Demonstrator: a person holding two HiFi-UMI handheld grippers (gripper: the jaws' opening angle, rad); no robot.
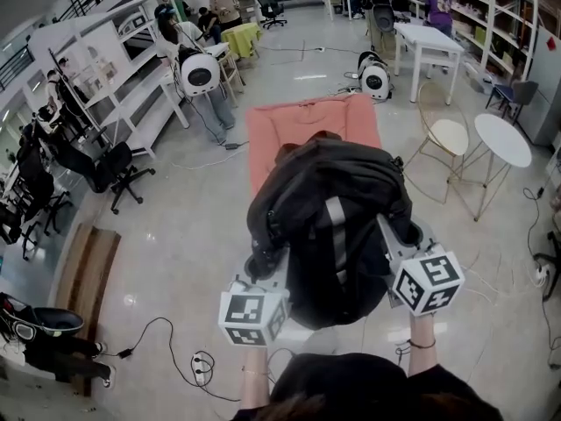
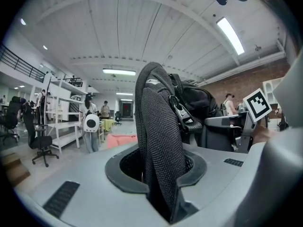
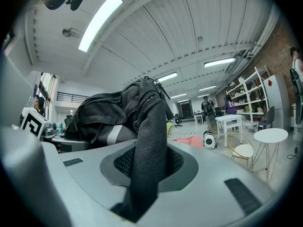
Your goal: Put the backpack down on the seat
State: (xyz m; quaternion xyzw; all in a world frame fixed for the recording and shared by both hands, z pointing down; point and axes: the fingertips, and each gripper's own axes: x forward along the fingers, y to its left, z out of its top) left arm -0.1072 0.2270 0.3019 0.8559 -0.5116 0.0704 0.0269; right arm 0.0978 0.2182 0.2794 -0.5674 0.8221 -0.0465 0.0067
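Bare forearms (image 1: 422,340) reach forward side by side, held about level, a tool in each hand. The left tool (image 1: 266,268) and the right tool (image 1: 401,235) both have jaws clamped on a mesh strap (image 2: 161,145), marker cubes (image 1: 252,317) uppermost.

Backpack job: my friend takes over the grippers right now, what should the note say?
Left gripper: jaws shut on a mesh strap of the backpack.
Right gripper: jaws shut on the other strap.
Backpack: held up between both grippers; the pink seat lies ahead and lower.
Done: backpack gripped on both sides and off the floor.
Left: lower it onto the seat, then open both jaws.
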